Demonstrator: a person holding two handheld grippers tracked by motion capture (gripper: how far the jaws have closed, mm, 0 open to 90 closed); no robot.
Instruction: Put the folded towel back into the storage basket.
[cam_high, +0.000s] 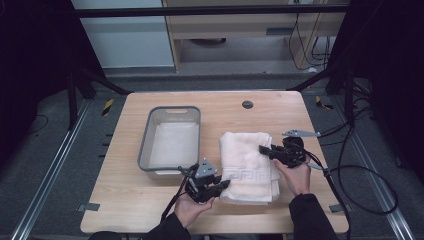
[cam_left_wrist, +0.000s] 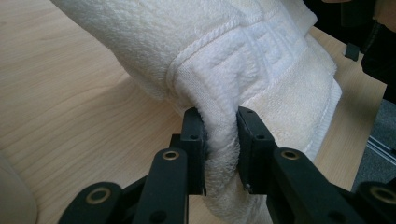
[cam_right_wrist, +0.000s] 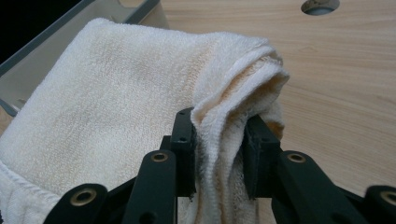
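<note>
A folded white towel (cam_high: 247, 162) with a woven key-pattern band lies on the wooden table (cam_high: 125, 200), right of centre. My left gripper (cam_high: 223, 185) is shut on the towel's near left corner; in the left gripper view the cloth (cam_left_wrist: 243, 70) bunches between the two black jaws of this gripper (cam_left_wrist: 220, 140). My right gripper (cam_high: 263, 149) is shut on the towel's right edge. In the right gripper view a thick fold of towel (cam_right_wrist: 140, 93) is pinched between the jaws of that gripper (cam_right_wrist: 218, 149) and lifts off the table.
A grey plastic bin (cam_high: 171, 137) stands left of the towel, its near rim close to my left gripper. A round cable hole (cam_high: 247, 104) sits at the table's far middle. Cables trail off the right side. Bare wood lies near the front edge.
</note>
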